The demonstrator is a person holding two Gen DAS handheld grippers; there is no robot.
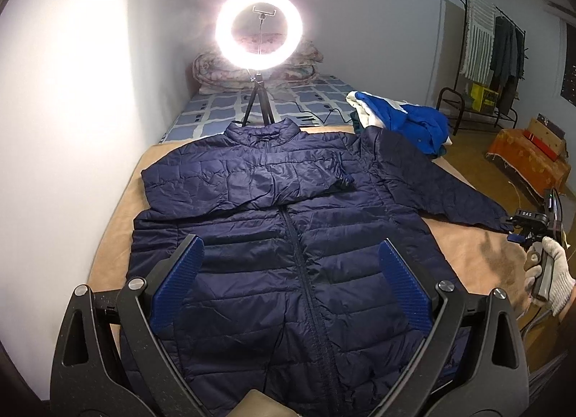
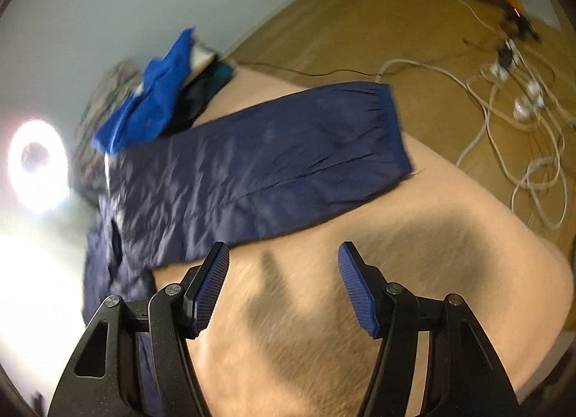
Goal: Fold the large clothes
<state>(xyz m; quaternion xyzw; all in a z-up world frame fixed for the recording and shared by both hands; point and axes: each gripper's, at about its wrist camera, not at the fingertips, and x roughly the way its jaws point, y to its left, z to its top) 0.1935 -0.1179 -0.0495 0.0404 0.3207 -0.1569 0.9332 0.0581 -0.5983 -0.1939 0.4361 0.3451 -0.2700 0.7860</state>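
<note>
Jacket [image 1: 288,237]: flat on the tan blanket [image 1: 468,244], zip running lengthwise, collar toward the ring light [image 1: 262,30] (one sleeve folded across the chest).
Left gripper [image 1: 291,269]: spread, above the hem.
Right gripper [image 2: 284,287]: spread, beside the outstretched sleeve [image 2: 270,165].

Bare blanket [image 2: 324,327] is left free beside the outstretched sleeve [image 2: 273,161]. Passage beyond the collar is blocked by a tripod [image 1: 256,104], and the far corner by heaped clothes [image 1: 403,118].

The right wrist view is smeared by motion blur, the jacket [image 2: 252,168] body being cut off at its left edge, while the hem of the jacket is hidden behind the left gripper [image 1: 291,255] frame.
</note>
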